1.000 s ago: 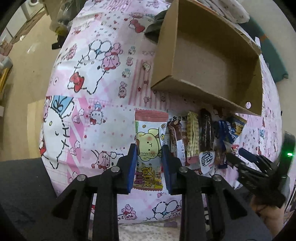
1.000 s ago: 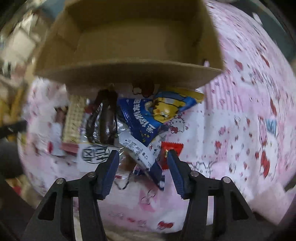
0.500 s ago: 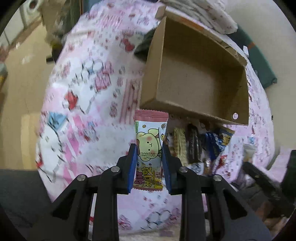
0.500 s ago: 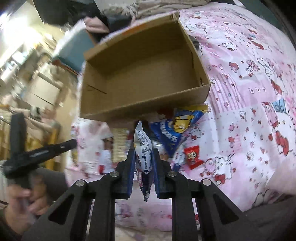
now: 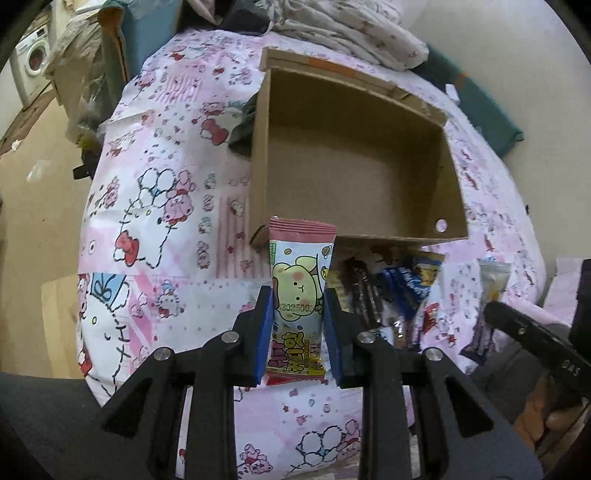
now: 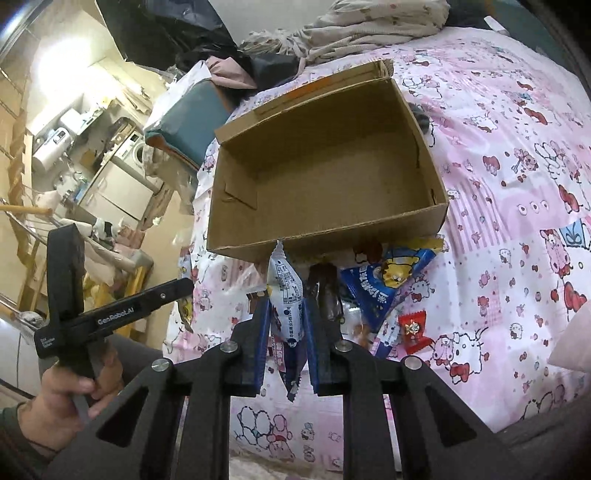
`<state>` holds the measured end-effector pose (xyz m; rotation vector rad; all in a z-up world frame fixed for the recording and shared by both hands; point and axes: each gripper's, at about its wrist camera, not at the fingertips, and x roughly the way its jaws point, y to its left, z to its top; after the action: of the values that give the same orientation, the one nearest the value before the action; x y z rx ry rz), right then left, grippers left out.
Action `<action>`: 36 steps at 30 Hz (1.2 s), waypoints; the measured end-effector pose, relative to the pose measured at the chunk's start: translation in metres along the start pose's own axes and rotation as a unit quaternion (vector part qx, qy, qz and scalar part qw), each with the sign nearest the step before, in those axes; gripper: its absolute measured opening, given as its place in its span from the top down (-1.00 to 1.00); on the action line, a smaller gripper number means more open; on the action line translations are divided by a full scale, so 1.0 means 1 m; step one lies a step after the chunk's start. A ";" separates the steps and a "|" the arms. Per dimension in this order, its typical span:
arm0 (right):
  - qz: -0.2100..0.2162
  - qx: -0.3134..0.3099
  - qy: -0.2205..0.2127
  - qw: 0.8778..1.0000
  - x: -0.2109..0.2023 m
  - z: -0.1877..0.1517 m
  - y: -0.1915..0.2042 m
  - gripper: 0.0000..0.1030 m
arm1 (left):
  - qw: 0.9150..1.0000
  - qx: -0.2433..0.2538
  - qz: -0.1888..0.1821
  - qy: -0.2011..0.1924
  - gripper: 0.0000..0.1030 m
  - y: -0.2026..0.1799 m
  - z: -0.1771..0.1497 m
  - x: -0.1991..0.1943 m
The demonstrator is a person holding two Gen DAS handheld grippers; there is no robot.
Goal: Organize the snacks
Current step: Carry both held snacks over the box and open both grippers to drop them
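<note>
My left gripper (image 5: 298, 314) is shut on a pink bear snack packet (image 5: 299, 280) and holds it above the bed, just before the near wall of an empty cardboard box (image 5: 354, 173). My right gripper (image 6: 285, 325) is shut on a white and blue snack packet (image 6: 284, 295), held upright below the box's (image 6: 325, 162) near wall. A pile of snacks (image 5: 388, 291) lies on the bedspread in front of the box, with a blue packet (image 6: 384, 284), a dark bar (image 6: 325, 295) and a small red sweet (image 6: 413, 326).
The bed has a pink cartoon bedspread (image 5: 159, 206). Crumpled clothes (image 5: 343, 29) lie behind the box. The floor (image 5: 33, 206) drops away on the left. The left gripper's handle (image 6: 110, 314) shows in the right wrist view.
Both grippers have lifted with their packets and pulled back, so the box shows in full. The right gripper closed on the white and blue packet, which it had only straddled before.
</note>
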<state>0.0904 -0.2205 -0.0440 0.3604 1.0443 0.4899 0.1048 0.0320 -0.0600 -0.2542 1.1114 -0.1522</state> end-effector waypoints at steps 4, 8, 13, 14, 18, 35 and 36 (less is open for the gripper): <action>0.008 0.005 -0.002 1.000 -0.002 0.000 -0.003 0.63 | 1.000 -0.003 -0.020 -0.014 0.56 -0.002 0.005 -0.008; 0.007 0.013 -0.018 1.000 -0.002 0.003 -0.005 0.63 | 0.999 0.018 -0.025 -0.016 0.56 -0.018 0.019 -0.012; 0.023 0.032 -0.041 0.998 -0.013 0.009 -0.009 0.63 | 0.999 0.053 0.008 0.010 0.56 -0.038 0.034 -0.009; 0.027 0.037 -0.046 0.998 -0.015 0.012 -0.011 0.63 | 0.998 0.059 0.015 0.004 0.56 -0.043 0.042 -0.013; 0.025 0.052 -0.051 0.997 -0.009 0.041 -0.023 0.63 | 0.997 0.064 0.031 -0.021 0.56 -0.055 0.079 -0.019; -0.042 0.011 -0.017 0.999 0.099 0.153 -0.031 0.63 | 0.992 0.079 0.099 -0.009 0.55 -0.067 0.159 0.070; -0.046 0.016 -0.010 0.999 0.103 0.155 -0.032 0.63 | 0.993 0.071 0.098 -0.001 0.55 -0.063 0.160 0.076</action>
<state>0.2766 -0.1996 -0.0642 0.3431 1.0447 0.3860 0.2825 -0.0273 -0.0410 -0.0181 1.1123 -0.0562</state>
